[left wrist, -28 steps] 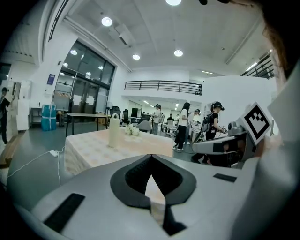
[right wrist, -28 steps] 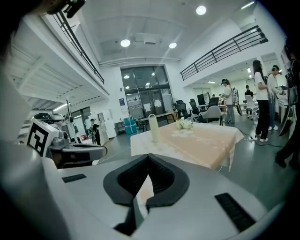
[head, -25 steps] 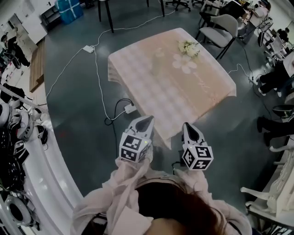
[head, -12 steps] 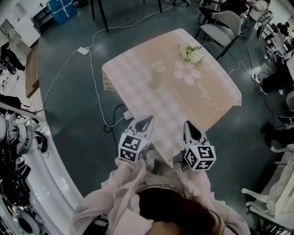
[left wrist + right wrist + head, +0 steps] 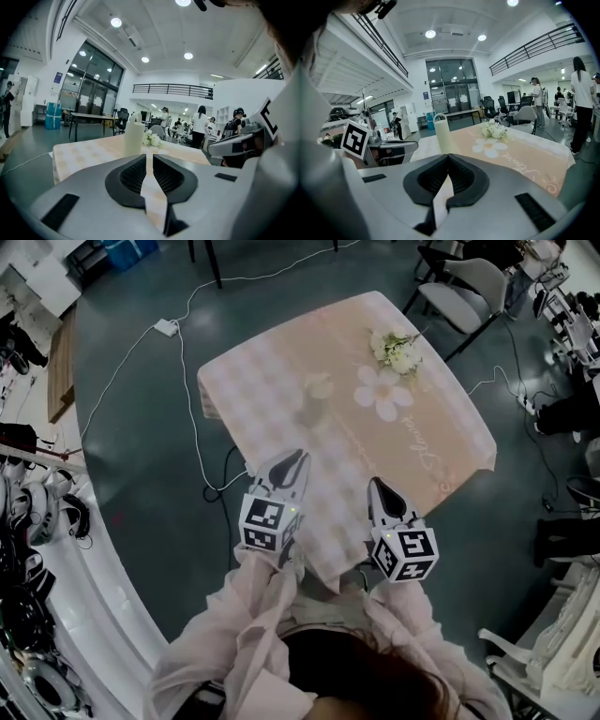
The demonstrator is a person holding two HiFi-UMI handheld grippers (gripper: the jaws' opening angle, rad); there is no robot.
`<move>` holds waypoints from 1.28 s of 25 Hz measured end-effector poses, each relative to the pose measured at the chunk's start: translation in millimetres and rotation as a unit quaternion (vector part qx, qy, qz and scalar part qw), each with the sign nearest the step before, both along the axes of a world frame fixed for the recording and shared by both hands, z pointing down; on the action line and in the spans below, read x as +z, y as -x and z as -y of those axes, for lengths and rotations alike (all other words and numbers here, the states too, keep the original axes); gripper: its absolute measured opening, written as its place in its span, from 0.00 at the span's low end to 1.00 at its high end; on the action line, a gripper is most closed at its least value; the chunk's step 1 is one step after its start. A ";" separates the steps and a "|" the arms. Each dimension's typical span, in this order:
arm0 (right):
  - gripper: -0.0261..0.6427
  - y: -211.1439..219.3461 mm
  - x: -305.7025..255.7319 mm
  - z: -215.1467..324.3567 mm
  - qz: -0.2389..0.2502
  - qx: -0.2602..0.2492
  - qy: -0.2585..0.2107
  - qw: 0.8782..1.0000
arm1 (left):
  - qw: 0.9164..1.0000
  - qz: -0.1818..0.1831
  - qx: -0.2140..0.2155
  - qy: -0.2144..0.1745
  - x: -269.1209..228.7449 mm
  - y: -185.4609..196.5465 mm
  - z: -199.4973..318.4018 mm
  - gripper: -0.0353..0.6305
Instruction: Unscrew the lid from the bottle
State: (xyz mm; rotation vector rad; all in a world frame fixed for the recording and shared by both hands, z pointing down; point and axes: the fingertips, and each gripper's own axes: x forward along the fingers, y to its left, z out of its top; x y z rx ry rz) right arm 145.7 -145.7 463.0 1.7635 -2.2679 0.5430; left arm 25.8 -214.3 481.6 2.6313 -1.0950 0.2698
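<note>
Head view: left hand-held gripper and right hand-held gripper, both clenched and empty, with the bottle well ahead on the bench.
Only this view shows the pair side by side over the bench's near edge. Each gripper view shows instead its own jaws pressed together on nothing, and the pale bottle standing upright with its looped lid on. The bottle stands mid-bench, at 12 o'clock from the left one and 11 o'clock from the right, with flowers at its 2 o'clock.
</note>
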 end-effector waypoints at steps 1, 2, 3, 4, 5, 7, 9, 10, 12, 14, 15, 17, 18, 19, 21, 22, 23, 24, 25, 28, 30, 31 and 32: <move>0.06 -2.3 1.0 5.7 0.001 -0.003 0.002 1.000 | 1.000 -0.001 -0.004 0.000 1.5 -1.6 7.9 0.13; 0.06 -4.4 2.1 11.3 0.001 -0.006 0.004 1.000 | 1.000 -0.002 -0.007 0.001 3.9 -3.3 15.6 0.22; 0.06 -6.5 3.5 16.7 0.000 -0.008 0.006 1.000 | 1.000 -0.001 -0.009 0.003 7.0 -5.4 23.0 0.33; 0.06 -8.9 5.2 21.9 -0.001 -0.011 0.008 1.000 | 1.000 -0.001 -0.011 0.004 10.1 -8.0 30.5 0.38; 0.06 -11.1 7.2 26.9 -0.002 -0.012 0.011 1.000 | 1.000 0.001 -0.013 0.005 13.2 -10.8 38.2 0.40; 0.06 -13.7 11.6 36.9 -0.002 -0.015 0.015 1.000 | 1.000 0.006 -0.019 0.004 19.8 -15.2 55.0 0.48; 0.06 -14.6 16.1 45.9 -0.001 -0.020 0.019 1.000 | 0.999 0.016 -0.030 0.003 27.7 -18.2 72.4 0.55; 0.06 -15.2 18.6 49.9 -0.001 -0.023 0.021 1.000 | 0.999 0.024 -0.036 -0.001 32.2 -19.7 81.0 0.57; 0.06 -17.5 23.9 57.4 -0.001 -0.029 0.027 0.999 | 0.998 0.040 -0.044 -0.009 40.6 -24.2 97.2 0.59; 0.06 -20.8 27.8 63.4 -0.003 -0.032 0.031 0.999 | 0.998 0.049 -0.046 -0.011 49.1 -29.8 110.0 0.61; 0.06 -22.4 29.3 65.9 -0.003 -0.032 0.033 0.999 | 0.998 0.050 -0.045 -0.008 53.8 -32.5 114.8 0.61; 0.06 -25.3 32.2 70.6 -0.002 -0.032 0.036 0.999 | 0.998 0.053 -0.040 -0.002 61.8 -38.6 122.1 0.61; 0.06 -27.0 33.7 72.9 -0.003 -0.032 0.037 0.999 | 0.998 0.056 -0.036 0.000 65.4 -42.8 125.0 0.61; 0.06 -28.9 35.2 75.0 -0.005 -0.032 0.039 0.999 | 0.998 0.059 -0.032 0.001 68.7 -47.6 127.7 0.61; 0.06 -31.5 37.7 78.9 -0.010 -0.033 0.041 0.999 | 0.998 0.063 -0.025 0.001 74.0 -56.2 133.1 0.61; 0.06 -32.1 38.9 80.6 -0.011 -0.034 0.042 0.998 | 0.998 0.064 -0.024 0.000 75.6 -58.9 135.9 0.61; 0.06 -32.7 40.1 81.8 -0.011 -0.033 0.043 0.998 | 0.998 0.065 -0.026 -0.002 76.5 -60.9 138.8 0.61; 0.06 -33.5 41.5 82.6 -0.009 -0.032 0.044 0.998 | 0.998 0.064 -0.029 -0.005 76.5 -62.6 141.6 0.61; 0.06 -34.6 43.1 83.1 -0.006 -0.031 0.046 0.998 | 0.997 0.063 -0.033 -0.010 76.1 -64.3 144.1 0.61; 0.06 -37.9 48.2 84.0 0.000 -0.026 0.052 0.998 | 0.996 0.066 -0.044 -0.027 75.2 -67.9 149.8 0.61; 0.06 -40.2 50.2 85.3 0.001 -0.024 0.053 0.998 | 0.996 0.075 -0.048 -0.032 77.8 -68.3 152.3 0.61; 0.06 -41.5 51.1 86.0 0.001 -0.023 0.054 0.998 | 0.995 0.079 -0.052 -0.033 79.4 -67.8 153.5 0.60; 0.06 -42.8 52.0 86.6 0.001 -0.022 0.054 0.998 | 0.995 0.082 -0.056 -0.035 80.5 -66.8 154.6 0.56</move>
